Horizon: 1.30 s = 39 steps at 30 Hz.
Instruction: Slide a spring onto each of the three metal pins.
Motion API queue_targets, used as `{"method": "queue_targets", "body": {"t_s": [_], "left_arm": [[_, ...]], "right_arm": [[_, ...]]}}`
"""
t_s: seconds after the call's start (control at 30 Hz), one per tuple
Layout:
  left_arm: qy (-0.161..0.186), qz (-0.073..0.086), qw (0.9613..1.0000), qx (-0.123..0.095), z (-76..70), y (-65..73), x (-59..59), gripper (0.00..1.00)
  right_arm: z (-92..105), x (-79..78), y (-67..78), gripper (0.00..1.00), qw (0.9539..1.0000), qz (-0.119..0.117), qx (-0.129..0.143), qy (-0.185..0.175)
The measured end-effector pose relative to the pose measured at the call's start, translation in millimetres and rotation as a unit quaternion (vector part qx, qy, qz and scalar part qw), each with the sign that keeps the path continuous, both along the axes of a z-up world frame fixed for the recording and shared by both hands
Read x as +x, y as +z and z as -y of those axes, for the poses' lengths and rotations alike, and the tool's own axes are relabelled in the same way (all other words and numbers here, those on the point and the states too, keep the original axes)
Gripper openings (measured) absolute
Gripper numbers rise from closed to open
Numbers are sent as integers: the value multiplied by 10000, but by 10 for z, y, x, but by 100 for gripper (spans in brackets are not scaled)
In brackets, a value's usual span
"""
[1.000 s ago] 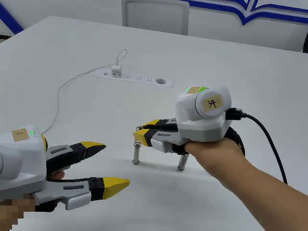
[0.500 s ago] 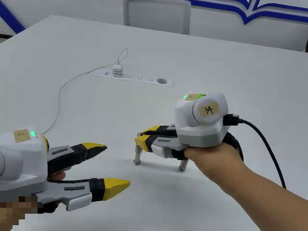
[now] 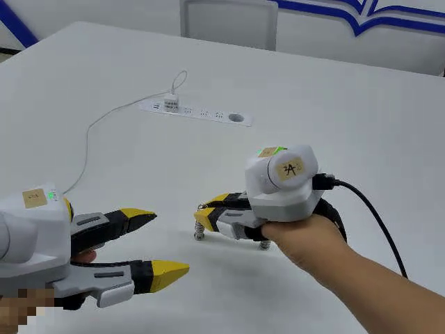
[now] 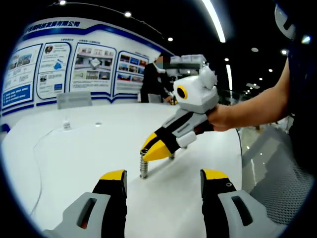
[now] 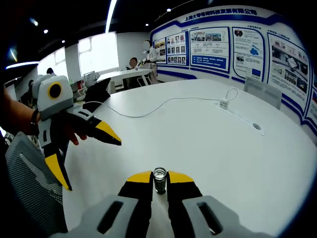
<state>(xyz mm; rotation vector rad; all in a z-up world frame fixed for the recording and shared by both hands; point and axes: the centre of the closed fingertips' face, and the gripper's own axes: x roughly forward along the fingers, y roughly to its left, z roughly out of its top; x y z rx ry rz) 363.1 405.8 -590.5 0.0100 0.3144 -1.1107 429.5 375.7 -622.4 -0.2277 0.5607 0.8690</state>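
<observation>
R gripper (image 5: 159, 181) pinches silver coiled spring (image 5: 159, 173), standing upright; L gripper (image 4: 163, 177) jaws wide, empty

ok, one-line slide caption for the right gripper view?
Right gripper clamps a spring between its yellow-tipped jaws over the white table, with the left gripper open nearby.

- White power strip (image 3: 200, 112) lying on the white table (image 3: 348, 118), with a small white plug (image 3: 171, 104) in it.
- Thin white cable (image 3: 85, 142) trailing over the tabletop.
- Grey chair (image 3: 229, 21) at the table's far edge.
</observation>
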Motion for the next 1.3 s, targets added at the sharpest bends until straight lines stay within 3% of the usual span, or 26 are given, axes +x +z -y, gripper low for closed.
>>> {"method": "queue_targets", "body": {"t_s": [0.7, 1.3], "left_arm": [[23, -34, 10000, 2, -3, -25, 1, 62], [-21, -29, 10000, -21, 38, 4, -10, 64]], "right_arm": [[5, -30, -180, 13, 9996, -239, -155, -38], [154, -196, -50, 21, 9998, -100, -65, -171]]}}
